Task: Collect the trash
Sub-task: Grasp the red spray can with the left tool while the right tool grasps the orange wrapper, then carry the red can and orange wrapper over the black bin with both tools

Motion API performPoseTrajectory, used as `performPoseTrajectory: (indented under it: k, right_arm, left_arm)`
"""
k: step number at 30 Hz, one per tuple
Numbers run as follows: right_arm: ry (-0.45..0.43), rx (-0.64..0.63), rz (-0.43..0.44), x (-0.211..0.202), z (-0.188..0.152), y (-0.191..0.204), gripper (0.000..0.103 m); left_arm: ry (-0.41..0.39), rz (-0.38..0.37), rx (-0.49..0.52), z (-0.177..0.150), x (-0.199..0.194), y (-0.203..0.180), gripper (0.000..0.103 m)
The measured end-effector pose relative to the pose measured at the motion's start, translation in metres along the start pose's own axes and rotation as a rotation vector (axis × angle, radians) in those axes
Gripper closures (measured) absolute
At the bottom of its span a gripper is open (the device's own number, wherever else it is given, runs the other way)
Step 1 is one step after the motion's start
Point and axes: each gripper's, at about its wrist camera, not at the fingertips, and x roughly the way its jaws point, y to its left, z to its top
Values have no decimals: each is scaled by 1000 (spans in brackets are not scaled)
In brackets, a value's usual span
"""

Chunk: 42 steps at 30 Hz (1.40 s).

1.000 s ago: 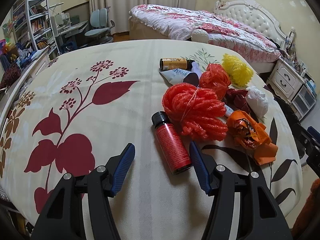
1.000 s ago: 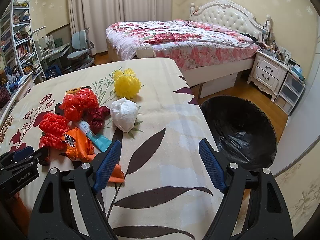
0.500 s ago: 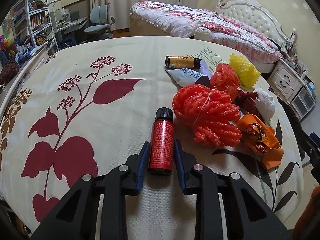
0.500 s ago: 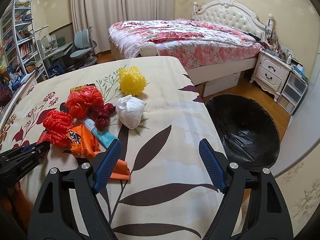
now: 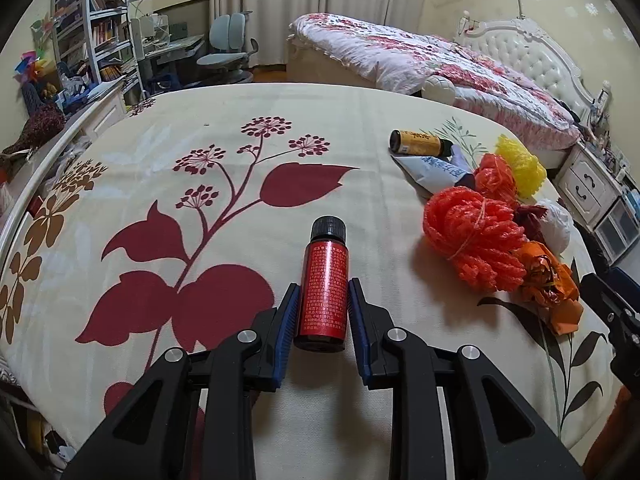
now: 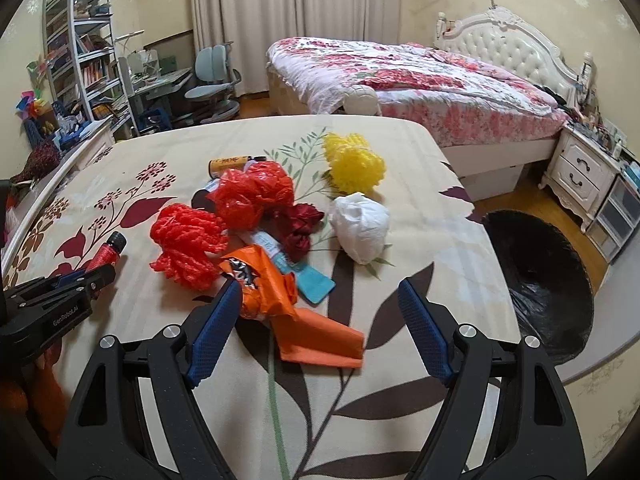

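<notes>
A small red bottle (image 5: pixel 325 280) with a black cap lies on the flowered tablecloth (image 5: pixel 168 184), and my left gripper (image 5: pixel 324 290) is shut on its lower half. The trash pile to its right holds a red net bundle (image 5: pixel 476 236), an orange wrapper (image 5: pixel 548 284), a yellow net (image 5: pixel 520 164) and a yellow-black bottle (image 5: pixel 420 143). My right gripper (image 6: pixel 318 292) stands open over the near side of the pile. Its left finger is beside the orange wrapper (image 6: pixel 272 288), and nothing is gripped. The left gripper (image 6: pixel 92 276) with the red bottle (image 6: pixel 108 252) shows at the left.
A white bag (image 6: pixel 360 226), a dark red wad (image 6: pixel 298 224), a red plastic bag (image 6: pixel 252 196) and a teal tube (image 6: pixel 308 276) also lie in the pile. A black-lined bin (image 6: pixel 540 276) stands on the floor right of the table. Bed, shelves and a desk chair are behind.
The left jaws closed on the red bottle, which turned to point away from me, then drew it left of the pile. The right gripper moved left towards the orange wrapper, still open.
</notes>
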Motion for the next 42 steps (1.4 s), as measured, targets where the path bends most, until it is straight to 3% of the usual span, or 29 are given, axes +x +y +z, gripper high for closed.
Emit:
performPoseTrajectory:
  k: [6, 11, 26, 36, 42]
  right_arm:
    - [42, -44, 17, 18, 0, 17, 37]
    - [72, -49, 94, 25, -3, 22, 65]
    - [-17, -9, 111, -13, 10, 3, 68]
    - [-104, 70, 7, -41, 24, -46, 68]
    - [-126, 138, -73, -47, 23, -85, 68]
  left_arm:
    - [-11, 15, -4, 0, -1, 7, 76]
    - [-11, 5, -7, -1, -1, 7, 76]
    - [-57, -30, 11, 7, -19, -7, 76]
    - [-103, -85, 54, 17, -32, -33, 76]
    - [-125, -154, 114, 24, -38, -71, 76]
